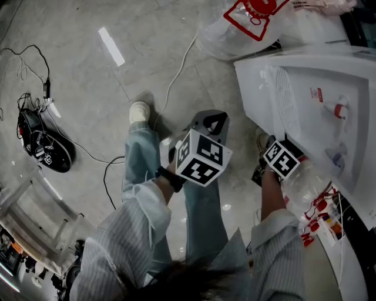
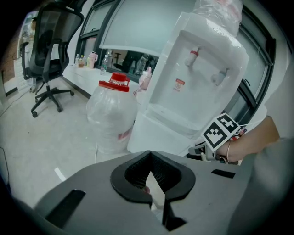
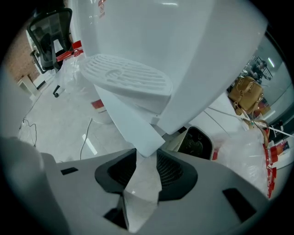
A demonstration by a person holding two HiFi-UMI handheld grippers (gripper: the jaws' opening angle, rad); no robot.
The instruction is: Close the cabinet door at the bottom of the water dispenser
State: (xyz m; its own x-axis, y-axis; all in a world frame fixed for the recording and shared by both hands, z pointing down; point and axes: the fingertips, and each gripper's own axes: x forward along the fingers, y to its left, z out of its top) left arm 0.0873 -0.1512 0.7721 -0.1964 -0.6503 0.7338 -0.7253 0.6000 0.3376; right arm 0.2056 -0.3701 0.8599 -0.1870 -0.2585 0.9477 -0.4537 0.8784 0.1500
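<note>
While my right claw [image 3: 147, 158] pinches a corner of the cabinet door [image 3: 121, 117], it stands swung out from the water dispenser's [image 3: 183, 50] foot.

The hold is shallow, jaws at middling width on the corner alone, so I judge it could slip free as the door swings in. Holding on too long could trap my jaws between door and dispenser, and a hard shove could rock the dispenser and the wrapped bottle [image 2: 216, 11] on top. My left claw [image 2: 150, 158] hangs aside, tips together, empty. The red-capped bottle [image 2: 110, 119] on the floor [image 2: 46, 137] beside the dispenser looks clear and, as far as I can tell, empty. The drip tray [image 3: 126, 75] holds nothing, and the cabinet's inside is out of sight.
</note>
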